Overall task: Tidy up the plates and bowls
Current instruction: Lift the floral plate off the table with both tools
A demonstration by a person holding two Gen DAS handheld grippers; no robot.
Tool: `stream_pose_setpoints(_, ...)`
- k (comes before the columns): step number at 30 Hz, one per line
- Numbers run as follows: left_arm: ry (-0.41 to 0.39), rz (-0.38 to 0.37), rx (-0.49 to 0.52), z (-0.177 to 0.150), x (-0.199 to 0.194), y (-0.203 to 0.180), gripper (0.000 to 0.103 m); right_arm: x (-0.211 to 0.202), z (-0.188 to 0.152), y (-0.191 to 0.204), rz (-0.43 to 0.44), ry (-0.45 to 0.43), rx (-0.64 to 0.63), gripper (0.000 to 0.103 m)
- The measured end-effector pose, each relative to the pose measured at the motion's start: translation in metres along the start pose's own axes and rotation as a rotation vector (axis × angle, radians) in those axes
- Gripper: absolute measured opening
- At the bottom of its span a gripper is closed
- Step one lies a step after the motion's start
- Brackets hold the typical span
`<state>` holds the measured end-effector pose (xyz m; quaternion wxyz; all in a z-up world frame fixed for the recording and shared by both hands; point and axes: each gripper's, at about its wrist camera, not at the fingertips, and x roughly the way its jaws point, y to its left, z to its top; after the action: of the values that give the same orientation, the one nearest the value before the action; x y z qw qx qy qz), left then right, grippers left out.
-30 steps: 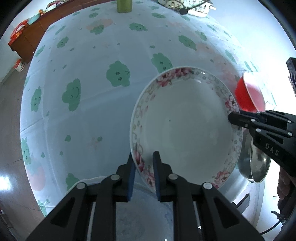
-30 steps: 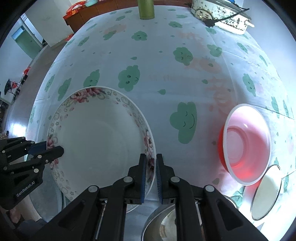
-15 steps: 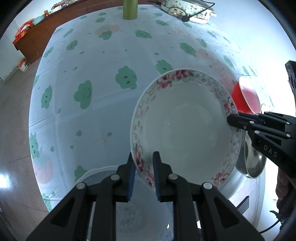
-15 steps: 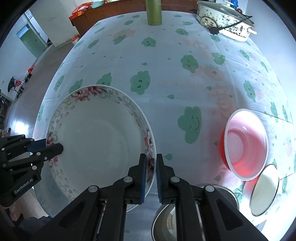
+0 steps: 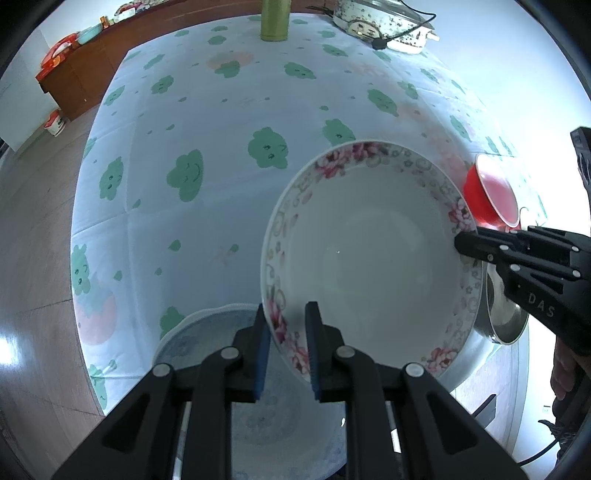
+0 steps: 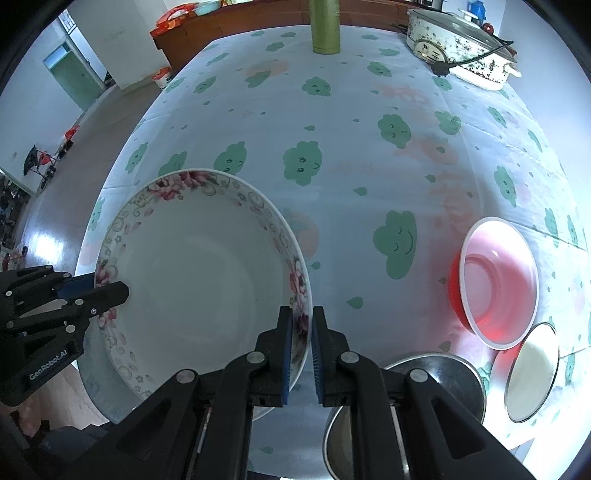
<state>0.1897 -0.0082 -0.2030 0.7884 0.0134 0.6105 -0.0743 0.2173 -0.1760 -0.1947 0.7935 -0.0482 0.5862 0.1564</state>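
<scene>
Floral bowl (image 5: 369, 254) above the bench (image 5: 221, 129) — left gripper (image 5: 286, 343) and right gripper (image 6: 301, 350), jaws narrowly parted, each grasping an opposite rim — red bowl (image 6: 495, 291) nearby.

Ahead of you a bench (image 6: 354, 155) under a pale cloth printed with green clouds, a brown wooden cabinet (image 6: 258, 18) behind it along the white wall (image 6: 107, 33), a green door (image 6: 74, 79) far left, and glossy tiled floor (image 5: 33, 236) reflecting light.
</scene>
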Motion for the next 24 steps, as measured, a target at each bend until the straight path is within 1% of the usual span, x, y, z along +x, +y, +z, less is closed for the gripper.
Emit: stream_pose_setpoints(24,-0.03,0.036,-0.092,-0.04,-0.021,0.028,0.015,-0.007,-0.014,0.042,0.035,0.0,-0.101,0.011)
